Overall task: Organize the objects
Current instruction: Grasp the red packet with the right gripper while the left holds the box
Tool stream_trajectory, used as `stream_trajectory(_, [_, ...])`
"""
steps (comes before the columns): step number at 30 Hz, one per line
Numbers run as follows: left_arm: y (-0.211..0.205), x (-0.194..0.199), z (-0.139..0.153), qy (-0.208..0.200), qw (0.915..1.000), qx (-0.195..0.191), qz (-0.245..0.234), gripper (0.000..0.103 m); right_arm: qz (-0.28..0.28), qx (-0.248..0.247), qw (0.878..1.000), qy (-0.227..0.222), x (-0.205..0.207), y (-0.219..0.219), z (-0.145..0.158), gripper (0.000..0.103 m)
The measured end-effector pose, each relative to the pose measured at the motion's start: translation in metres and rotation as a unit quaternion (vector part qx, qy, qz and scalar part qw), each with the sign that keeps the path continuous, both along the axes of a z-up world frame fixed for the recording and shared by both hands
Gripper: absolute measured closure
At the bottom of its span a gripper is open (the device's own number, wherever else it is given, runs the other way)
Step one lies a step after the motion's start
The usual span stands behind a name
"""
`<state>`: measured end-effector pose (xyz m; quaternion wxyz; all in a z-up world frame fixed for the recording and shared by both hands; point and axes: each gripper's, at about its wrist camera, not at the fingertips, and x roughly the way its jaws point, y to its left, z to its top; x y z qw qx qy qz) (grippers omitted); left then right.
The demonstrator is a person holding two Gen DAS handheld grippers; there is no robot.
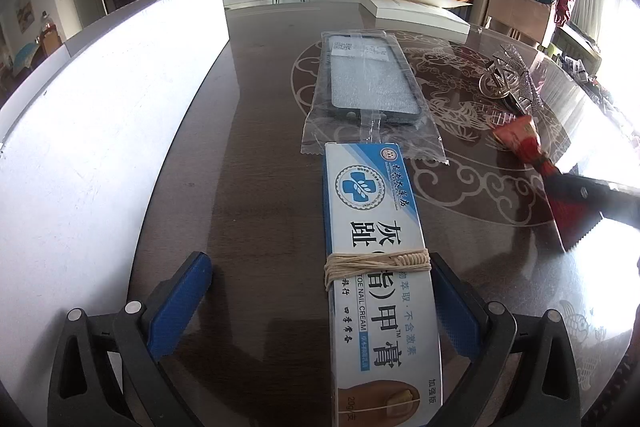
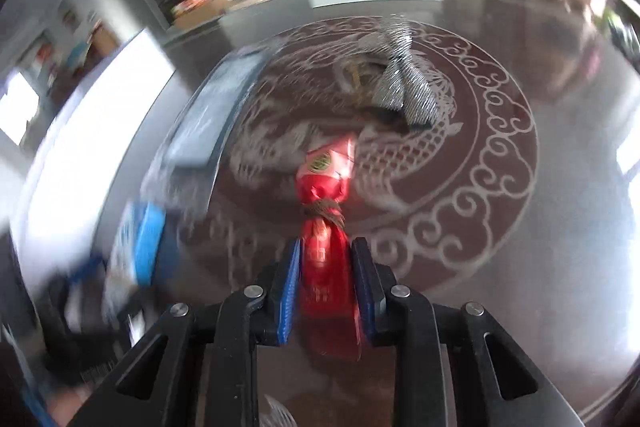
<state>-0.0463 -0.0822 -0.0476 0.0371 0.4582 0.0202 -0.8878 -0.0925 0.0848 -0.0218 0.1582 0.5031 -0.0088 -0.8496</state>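
Red candy packet (image 2: 325, 259) clenched in right hand-held gripper (image 2: 326, 283); left hand-held gripper (image 1: 316, 307) released w/ box (image 1: 380, 267) between.

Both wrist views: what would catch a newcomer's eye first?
The red foil packet, pinched between the right gripper and its blue fingers, tied with brown cord. Then the white-and-blue nail cream box, wound with string, lying between the open left gripper fingers. Beyond, a bagged phone case and a glittery bow lie on the patterned table.
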Motion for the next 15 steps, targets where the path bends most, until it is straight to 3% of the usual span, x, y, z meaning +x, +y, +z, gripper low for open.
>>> stream_trajectory(3, [0.0, 0.0, 0.0, 0.0, 1.0, 0.0, 0.0, 0.0, 0.039, 0.046, 0.997, 0.037, 0.034, 0.001, -0.001, 0.076])
stream_trajectory(5, [0.0, 0.0, 0.0, 0.0, 1.0, 0.0, 0.0, 0.0, 0.05, 0.054, 0.996, 0.056, 0.045, 0.007, -0.001, 0.061])
stream_trajectory(6, [0.0, 0.0, 0.0, 0.0, 1.0, 0.0, 0.0, 0.0, 0.05, 0.058, 0.995, 0.062, 0.048, 0.007, -0.001, 0.03])
stream_trajectory(7, [0.0, 0.0, 0.0, 0.0, 1.0, 0.0, 0.0, 0.0, 0.046, 0.062, 0.995, 0.068, 0.05, 0.006, -0.003, 0.006])
stream_trajectory(9, [0.0, 0.0, 0.0, 0.0, 1.0, 0.0, 0.0, 0.0, 0.036, 0.069, 0.993, 0.084, 0.048, 0.001, -0.003, 0.004])
stream_trajectory(15, [0.0, 0.0, 0.0, 0.0, 1.0, 0.0, 0.0, 0.0, 0.023, 0.084, 0.994, 0.07, 0.037, -0.002, -0.013, 0.004])
